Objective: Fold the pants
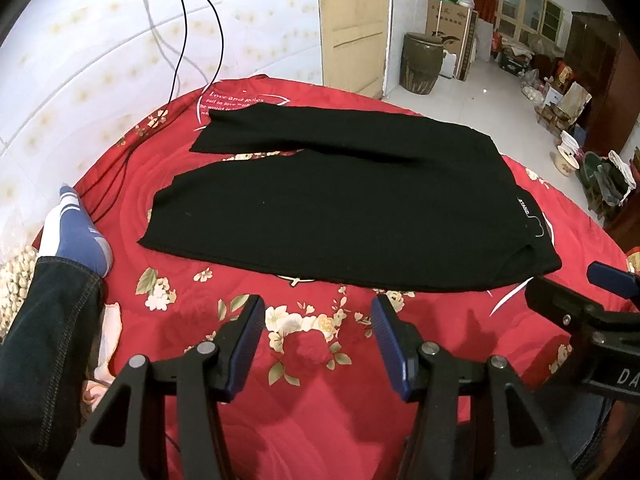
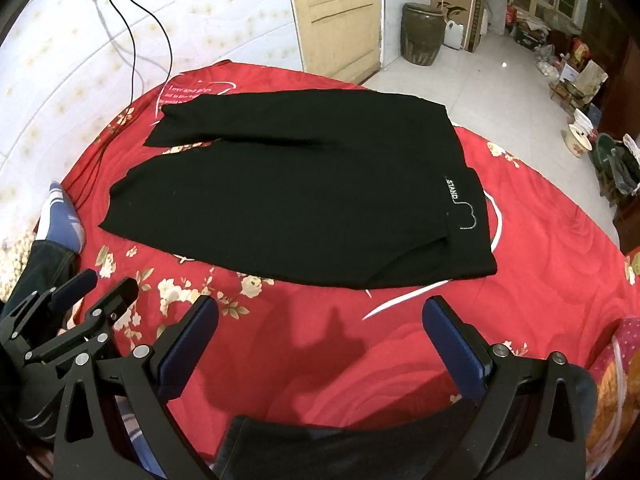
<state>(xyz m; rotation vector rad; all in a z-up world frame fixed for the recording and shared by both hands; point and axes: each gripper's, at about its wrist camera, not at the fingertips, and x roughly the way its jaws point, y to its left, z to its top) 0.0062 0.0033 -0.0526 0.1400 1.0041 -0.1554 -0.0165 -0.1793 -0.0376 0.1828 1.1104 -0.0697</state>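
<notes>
Black pants [image 1: 340,200] lie flat on a red floral bedspread [image 1: 304,360], legs pointing left and apart, waistband with a white "STAND" label at the right. They also show in the right wrist view [image 2: 288,196]. My left gripper [image 1: 318,308] is open and empty, hovering just short of the pants' near edge. My right gripper [image 2: 320,310] is open and empty, near the waist corner. The right gripper shows at the right edge of the left wrist view [image 1: 576,284]. The left gripper shows at lower left of the right wrist view [image 2: 100,284].
A person's leg in dark jeans with a blue-and-white sock [image 1: 76,232] rests on the bed's left side. Black cables [image 1: 120,172] run along the far left edge by the wall. A tiled floor with a large jar [image 1: 420,64] and clutter lies beyond the bed.
</notes>
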